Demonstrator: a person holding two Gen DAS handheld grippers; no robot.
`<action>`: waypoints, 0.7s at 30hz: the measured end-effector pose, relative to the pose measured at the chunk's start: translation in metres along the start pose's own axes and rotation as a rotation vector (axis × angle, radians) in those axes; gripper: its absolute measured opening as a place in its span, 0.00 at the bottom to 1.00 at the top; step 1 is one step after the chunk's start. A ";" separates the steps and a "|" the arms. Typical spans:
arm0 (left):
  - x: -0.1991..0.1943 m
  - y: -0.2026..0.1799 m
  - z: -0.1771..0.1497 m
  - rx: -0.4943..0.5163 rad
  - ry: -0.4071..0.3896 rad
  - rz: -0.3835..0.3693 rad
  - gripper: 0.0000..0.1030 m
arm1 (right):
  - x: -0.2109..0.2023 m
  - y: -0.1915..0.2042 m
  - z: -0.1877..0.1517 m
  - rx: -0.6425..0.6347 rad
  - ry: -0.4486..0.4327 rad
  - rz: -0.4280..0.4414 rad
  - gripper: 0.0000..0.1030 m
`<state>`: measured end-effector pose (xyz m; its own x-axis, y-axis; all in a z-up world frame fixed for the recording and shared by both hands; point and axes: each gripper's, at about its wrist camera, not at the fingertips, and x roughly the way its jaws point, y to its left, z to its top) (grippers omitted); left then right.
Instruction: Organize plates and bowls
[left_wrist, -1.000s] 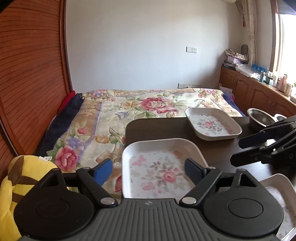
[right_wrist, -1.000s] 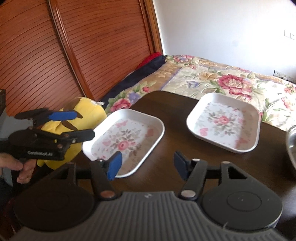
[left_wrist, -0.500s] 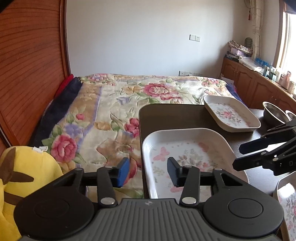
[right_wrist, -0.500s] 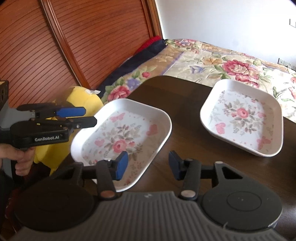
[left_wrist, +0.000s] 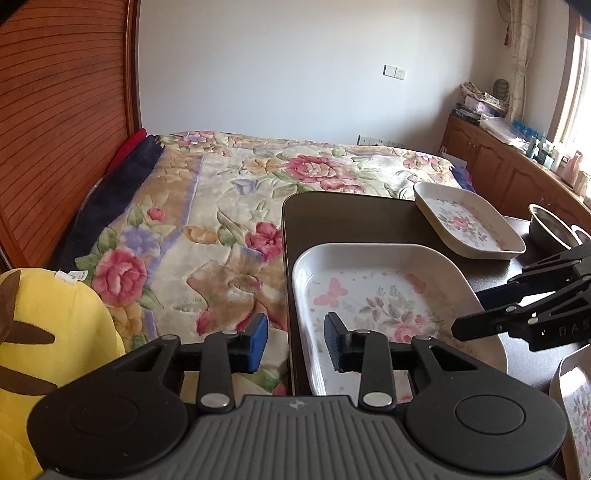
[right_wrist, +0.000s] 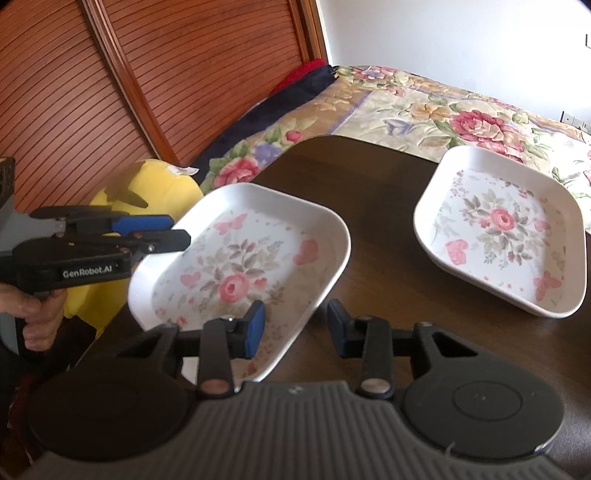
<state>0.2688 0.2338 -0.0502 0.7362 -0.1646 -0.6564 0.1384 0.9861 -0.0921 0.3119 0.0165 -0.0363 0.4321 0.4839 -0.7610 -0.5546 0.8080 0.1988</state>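
bedroom, dark counter (left_wrist: 369, 218) beside bed. near plate (right_wrist: 240, 258) at counter corner, rim between part-open, empty left gripper (left_wrist: 295, 341) and right gripper (right_wrist: 295, 326). risk: one-sided nip tipping plate off edge.

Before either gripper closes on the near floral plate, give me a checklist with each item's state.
1. Left gripper open: ok, its fingers stand apart.
2. Left gripper straddles the near floral plate rim: ok, one finger sits over the plate and the other outside its left edge.
3. Right gripper open: ok.
4. Right gripper straddles the same plate's rim: ok, the edge runs between its fingers.
5. Near plate fully supported by the table: not ok, its corner seems to overhang the table edge.
6. Far floral plate clear of the near one: ok, bare table lies between them.
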 end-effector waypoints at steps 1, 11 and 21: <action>0.000 0.000 0.000 -0.001 0.001 -0.003 0.59 | 0.000 0.000 0.000 -0.003 -0.001 -0.002 0.36; 0.002 -0.001 -0.004 -0.028 0.011 -0.011 0.41 | -0.001 0.002 -0.003 -0.034 -0.002 -0.018 0.21; -0.002 -0.005 -0.007 -0.063 0.007 0.006 0.39 | -0.001 0.003 -0.005 -0.045 -0.014 -0.029 0.19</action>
<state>0.2621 0.2294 -0.0542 0.7322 -0.1588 -0.6623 0.0916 0.9866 -0.1353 0.3069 0.0165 -0.0382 0.4587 0.4653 -0.7570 -0.5726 0.8063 0.1486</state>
